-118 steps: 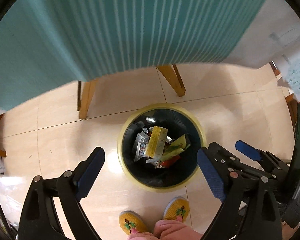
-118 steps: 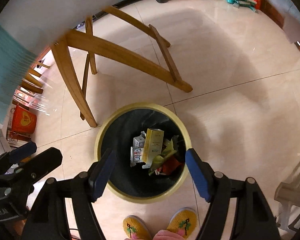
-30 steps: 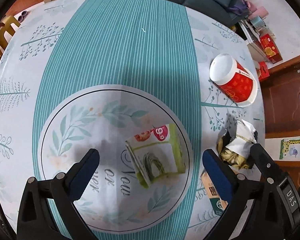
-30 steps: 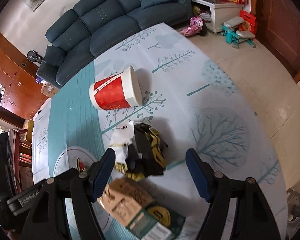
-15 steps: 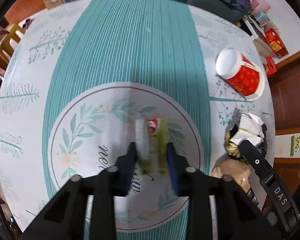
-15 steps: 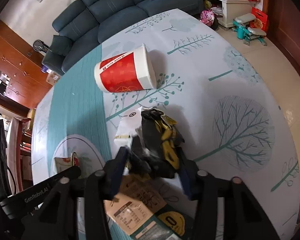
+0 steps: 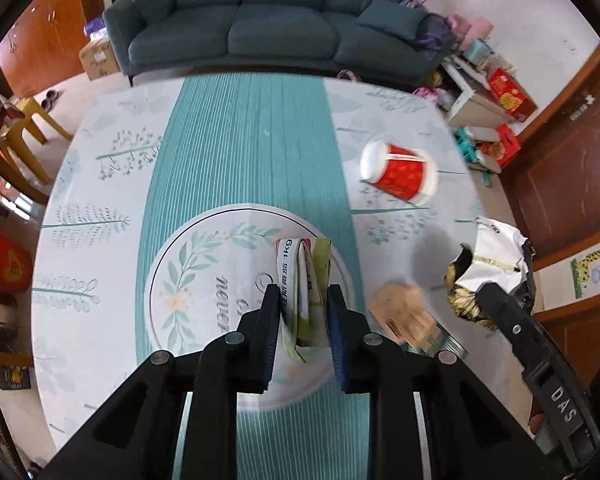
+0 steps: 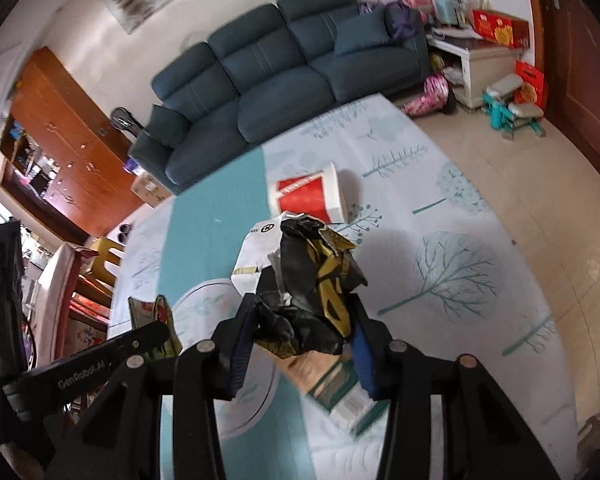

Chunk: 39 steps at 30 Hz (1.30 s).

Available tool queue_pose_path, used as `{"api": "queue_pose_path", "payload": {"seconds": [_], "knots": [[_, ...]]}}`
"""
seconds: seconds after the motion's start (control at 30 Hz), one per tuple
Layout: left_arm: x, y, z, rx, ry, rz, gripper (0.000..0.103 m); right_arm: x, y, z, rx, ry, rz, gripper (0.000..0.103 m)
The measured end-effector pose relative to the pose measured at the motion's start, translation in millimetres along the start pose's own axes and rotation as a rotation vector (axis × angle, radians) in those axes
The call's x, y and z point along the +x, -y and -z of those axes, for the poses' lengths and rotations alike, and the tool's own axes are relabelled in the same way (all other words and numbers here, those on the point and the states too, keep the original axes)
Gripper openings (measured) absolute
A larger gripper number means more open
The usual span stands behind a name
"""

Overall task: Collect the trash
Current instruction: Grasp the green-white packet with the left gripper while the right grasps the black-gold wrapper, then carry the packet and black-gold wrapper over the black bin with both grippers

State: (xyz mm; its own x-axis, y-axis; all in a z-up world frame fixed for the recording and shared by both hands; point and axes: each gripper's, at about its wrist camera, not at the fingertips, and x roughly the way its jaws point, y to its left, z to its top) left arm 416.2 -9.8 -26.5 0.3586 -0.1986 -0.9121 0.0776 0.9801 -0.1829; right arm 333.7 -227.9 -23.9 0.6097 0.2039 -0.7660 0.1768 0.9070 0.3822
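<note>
Both packets lifted off table, left fingers point(image 7: 303, 312) clamping green pouch point(image 7: 306, 280), right fingers point(image 8: 300, 320) clamping crumpled wrapper point(image 8: 312, 280)

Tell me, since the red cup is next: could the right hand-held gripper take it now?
Probably not: the right hand-held gripper is shut on the crumpled black wrapper, though the red cup lies unobstructed.

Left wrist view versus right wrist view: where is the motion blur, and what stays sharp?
Left wrist view: the red paper cup and brown carton on the table smear, while the folded green packet in the left gripper stays crisp. Right wrist view: the carton is smeared and the background soft; the crumpled black wrapper in the right gripper is sharp.
</note>
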Motion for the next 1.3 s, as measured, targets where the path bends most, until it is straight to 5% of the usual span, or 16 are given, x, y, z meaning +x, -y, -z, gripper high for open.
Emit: {"api": "queue_pose_path", "payload": {"seconds": [0.23,0.57,0.97,1.3], "knots": [[-71,19,55,0.110,0.077,-0.009,0.021,-62,1,36,-0.044,0.027,-0.072,0.044],[-127,55,163,0.119,0.089,-0.022,0.021,-149,25,119,-0.162,0.036,-0.091,0.044],[-154,93,294,0.127,0.045,-0.065,0.021,-215,71,220,-0.246,-0.036,-0.122,0.044],[-158,109,352,0.225,0.001,-0.084,0.021,-221,103,272,-0.197,-0.108,-0.114,0.044]]}}
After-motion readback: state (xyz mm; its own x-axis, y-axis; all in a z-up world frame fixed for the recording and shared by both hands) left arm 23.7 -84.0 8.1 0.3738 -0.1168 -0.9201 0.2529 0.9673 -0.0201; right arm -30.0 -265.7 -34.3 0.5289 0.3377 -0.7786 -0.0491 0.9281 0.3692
